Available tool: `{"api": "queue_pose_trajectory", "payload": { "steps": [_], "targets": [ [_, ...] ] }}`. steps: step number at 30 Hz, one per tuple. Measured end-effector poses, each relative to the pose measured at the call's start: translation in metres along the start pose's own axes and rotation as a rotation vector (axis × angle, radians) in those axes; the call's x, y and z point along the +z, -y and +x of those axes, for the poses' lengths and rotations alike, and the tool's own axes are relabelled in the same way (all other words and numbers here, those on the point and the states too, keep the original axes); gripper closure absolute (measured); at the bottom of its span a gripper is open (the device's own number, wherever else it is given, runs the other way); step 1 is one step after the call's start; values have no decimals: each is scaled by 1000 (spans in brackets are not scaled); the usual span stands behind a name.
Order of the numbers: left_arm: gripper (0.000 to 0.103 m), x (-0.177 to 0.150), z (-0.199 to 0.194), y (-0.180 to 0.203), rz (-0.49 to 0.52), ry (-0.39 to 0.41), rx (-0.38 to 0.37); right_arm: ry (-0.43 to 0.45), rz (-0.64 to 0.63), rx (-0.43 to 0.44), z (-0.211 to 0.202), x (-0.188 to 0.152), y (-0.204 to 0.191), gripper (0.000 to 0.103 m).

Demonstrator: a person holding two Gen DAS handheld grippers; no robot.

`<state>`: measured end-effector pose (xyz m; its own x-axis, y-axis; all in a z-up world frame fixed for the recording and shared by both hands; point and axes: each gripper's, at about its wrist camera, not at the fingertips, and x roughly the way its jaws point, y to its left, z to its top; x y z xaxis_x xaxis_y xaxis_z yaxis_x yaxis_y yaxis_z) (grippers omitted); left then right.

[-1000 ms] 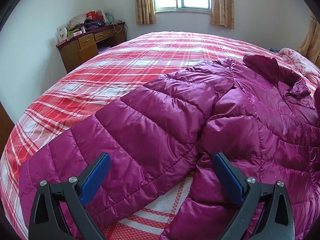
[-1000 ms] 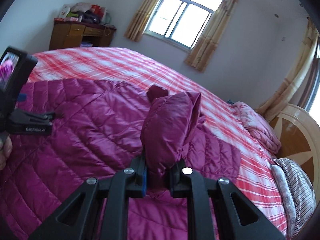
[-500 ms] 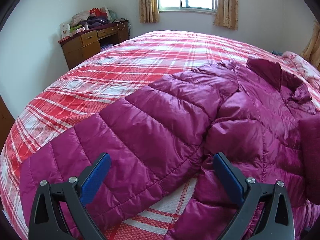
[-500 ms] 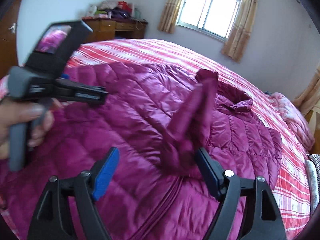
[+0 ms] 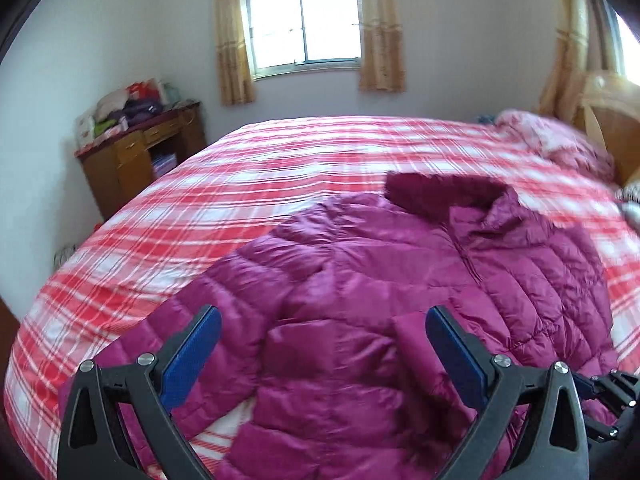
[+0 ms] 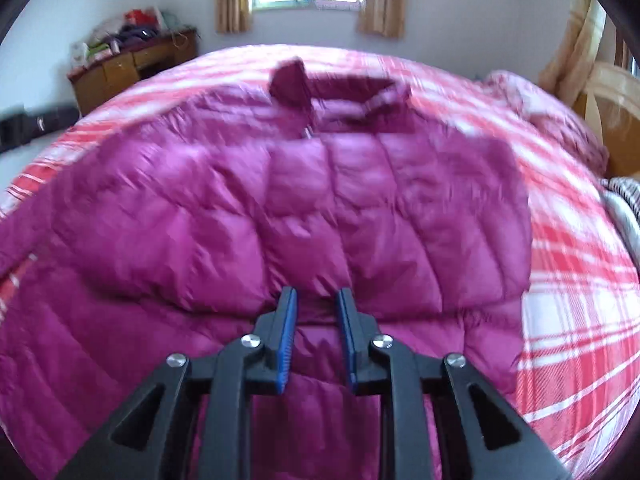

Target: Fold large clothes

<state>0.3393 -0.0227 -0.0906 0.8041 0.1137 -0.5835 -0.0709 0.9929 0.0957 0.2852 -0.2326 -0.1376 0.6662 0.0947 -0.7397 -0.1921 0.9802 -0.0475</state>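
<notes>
A magenta quilted down jacket (image 5: 400, 288) lies spread on the red plaid bed (image 5: 280, 176), collar toward the window. Its right sleeve is folded across the chest (image 6: 360, 200). The left sleeve (image 5: 192, 344) stretches out to the lower left. My left gripper (image 5: 323, 344) is open and empty, hovering over the jacket's lower body. My right gripper (image 6: 316, 320) hangs just above the folded sleeve's lower edge, jaws narrowly apart with nothing between them. The right gripper also shows at the left wrist view's lower right edge (image 5: 612, 400).
A wooden desk (image 5: 136, 160) piled with clothes and bags stands against the far left wall. A pink quilt (image 5: 552, 140) and a striped pillow (image 6: 620, 200) lie near the wooden headboard (image 5: 612, 120) on the right. A curtained window (image 5: 304, 28) is on the far wall.
The right gripper let go of the right sleeve, which now lies flat across the chest, then drew back and narrowed its jaws. The left gripper shifted right and tilted up.
</notes>
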Motion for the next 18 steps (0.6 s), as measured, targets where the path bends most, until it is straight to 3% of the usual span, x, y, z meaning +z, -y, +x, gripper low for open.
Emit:
{"api": "queue_pose_trajectory", "payload": {
  "steps": [4,7,12,15,18],
  "targets": [
    [1,-22,49,29,70,-103,68,-9,12,25,-13,0,14,80],
    [1,-30,65,24,55,-166,73,49,73,7,-27,8,45,80],
    [1,2,29,12,-14,-72,53,140,239,-97,-37,36,112,81],
    [1,21,8,24,-24,-1,2,182,296,-91,-29,56,135,81],
    [1,22,18,47,26,-28,-27,178,286,-71,-12,66,139,81]
  ]
}}
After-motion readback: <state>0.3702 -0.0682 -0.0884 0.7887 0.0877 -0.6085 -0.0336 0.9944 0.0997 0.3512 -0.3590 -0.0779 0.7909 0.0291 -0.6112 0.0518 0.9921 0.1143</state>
